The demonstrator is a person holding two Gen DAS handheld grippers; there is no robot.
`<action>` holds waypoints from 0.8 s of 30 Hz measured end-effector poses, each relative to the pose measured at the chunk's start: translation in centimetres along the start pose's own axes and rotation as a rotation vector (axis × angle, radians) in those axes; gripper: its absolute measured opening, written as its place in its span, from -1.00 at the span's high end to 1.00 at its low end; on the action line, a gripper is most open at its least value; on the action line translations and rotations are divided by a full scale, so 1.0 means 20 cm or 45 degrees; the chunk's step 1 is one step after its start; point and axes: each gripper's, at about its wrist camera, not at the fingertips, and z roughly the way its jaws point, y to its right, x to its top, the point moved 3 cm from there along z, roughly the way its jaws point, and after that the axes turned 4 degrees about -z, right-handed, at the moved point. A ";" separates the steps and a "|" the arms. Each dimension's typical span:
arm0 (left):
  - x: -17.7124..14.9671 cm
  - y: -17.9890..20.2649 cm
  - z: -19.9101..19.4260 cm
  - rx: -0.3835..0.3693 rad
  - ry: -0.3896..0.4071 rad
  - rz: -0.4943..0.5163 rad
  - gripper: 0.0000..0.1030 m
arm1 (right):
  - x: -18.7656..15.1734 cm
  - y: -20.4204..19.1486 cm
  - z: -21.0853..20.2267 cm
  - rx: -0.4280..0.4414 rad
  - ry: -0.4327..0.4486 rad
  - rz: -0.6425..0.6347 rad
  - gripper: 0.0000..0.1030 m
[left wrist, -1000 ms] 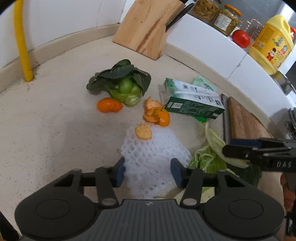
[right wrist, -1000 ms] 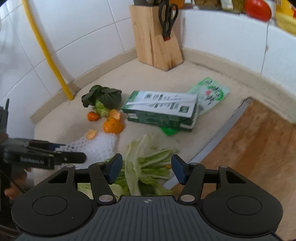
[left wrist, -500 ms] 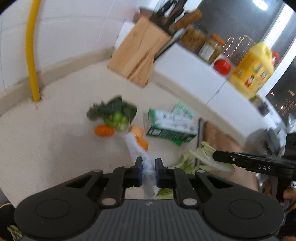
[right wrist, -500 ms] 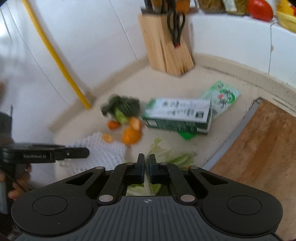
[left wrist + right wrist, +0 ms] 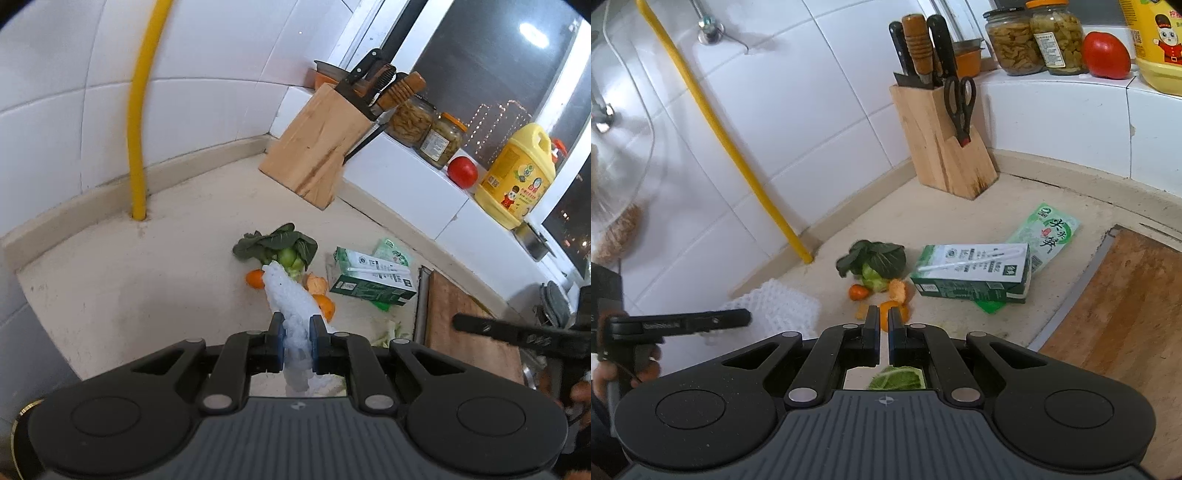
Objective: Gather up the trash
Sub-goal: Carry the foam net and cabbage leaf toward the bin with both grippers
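Note:
My left gripper [image 5: 297, 325] is shut on a white foam net [image 5: 286, 295], which hangs lifted above the counter. The right wrist view shows that gripper [image 5: 746, 316] at the left with the net [image 5: 775, 306] at its tip. My right gripper [image 5: 884, 314] is shut, and a piece of green cabbage leaf [image 5: 897, 378] shows just under its fingers. On the counter lie a bok choy [image 5: 875, 264], orange peels [image 5: 899, 290], a green carton [image 5: 975, 273] and a green packet [image 5: 1049, 232]. More cabbage leaves [image 5: 388, 330] lie beside the cutting board.
A wooden knife block [image 5: 942, 147] with scissors stands in the corner, and a yellow pipe [image 5: 138, 110] runs up the tiled wall. Jars, a tomato [image 5: 461, 171] and a yellow oil bottle [image 5: 515, 181] sit on the ledge. A wooden cutting board [image 5: 1126, 314] lies at the right.
Both grippers went from open to shut, the left on the foam net and the right on the cabbage leaf. Both then rose off the counter, lifting what they hold.

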 end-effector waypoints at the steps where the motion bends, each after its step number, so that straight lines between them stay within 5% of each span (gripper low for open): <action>1: -0.02 -0.01 0.00 -0.008 -0.002 -0.006 0.83 | -0.02 0.00 0.01 -0.015 -0.023 -0.013 0.74; 3: -0.04 -0.02 -0.01 -0.022 -0.007 -0.018 0.83 | -0.06 0.00 0.06 -0.051 -0.076 -0.033 0.59; 5: -0.06 -0.03 -0.03 -0.038 -0.015 -0.024 0.83 | -0.12 0.00 0.12 -0.169 -0.131 -0.090 0.16; 10: -0.10 -0.09 -0.09 -0.065 -0.024 -0.050 0.83 | -0.23 -0.05 0.24 -0.200 -0.287 -0.183 0.03; 13: -0.13 -0.10 -0.12 -0.083 -0.023 -0.059 0.83 | -0.26 -0.08 0.31 -0.281 -0.339 -0.275 0.12; 18: -0.16 -0.13 -0.15 -0.119 -0.024 -0.080 0.83 | -0.23 0.00 0.35 -0.322 -0.357 -0.146 0.06; 24: -0.18 -0.14 -0.16 -0.143 -0.028 -0.079 0.83 | -0.27 -0.03 0.43 -0.442 -0.376 -0.321 0.04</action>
